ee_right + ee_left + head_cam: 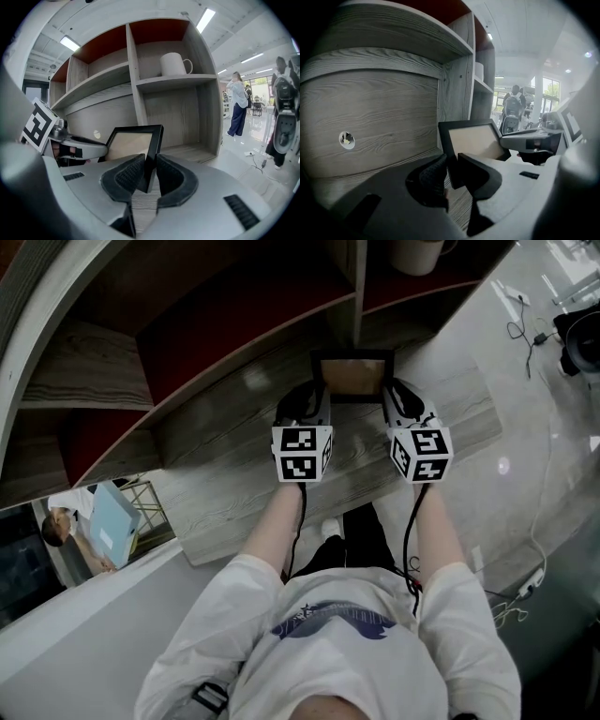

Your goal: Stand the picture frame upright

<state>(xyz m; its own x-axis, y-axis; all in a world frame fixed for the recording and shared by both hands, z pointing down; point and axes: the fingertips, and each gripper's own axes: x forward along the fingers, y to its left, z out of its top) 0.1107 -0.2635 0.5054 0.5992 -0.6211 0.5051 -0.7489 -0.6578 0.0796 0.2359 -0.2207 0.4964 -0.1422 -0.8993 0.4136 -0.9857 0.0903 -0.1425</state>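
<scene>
A black picture frame (353, 377) with a tan panel is held over the grey wooden shelf board (234, 442), tilted back toward the shelf unit. My left gripper (314, 395) is shut on its left edge and my right gripper (394, 395) is shut on its right edge. In the left gripper view the picture frame's (474, 139) left side sits between the left gripper's (451, 171) pads. In the right gripper view the right gripper (149, 171) clamps the picture frame's (133, 140) right side bar. Whether the frame's bottom edge touches the board is hidden.
An upright divider (357, 296) stands just behind the frame. A white mug (174, 64) sits on the shelf above at the right. The back panel has a round hole (347, 139). People stand in the distance, and cables (525, 329) lie on the floor at right.
</scene>
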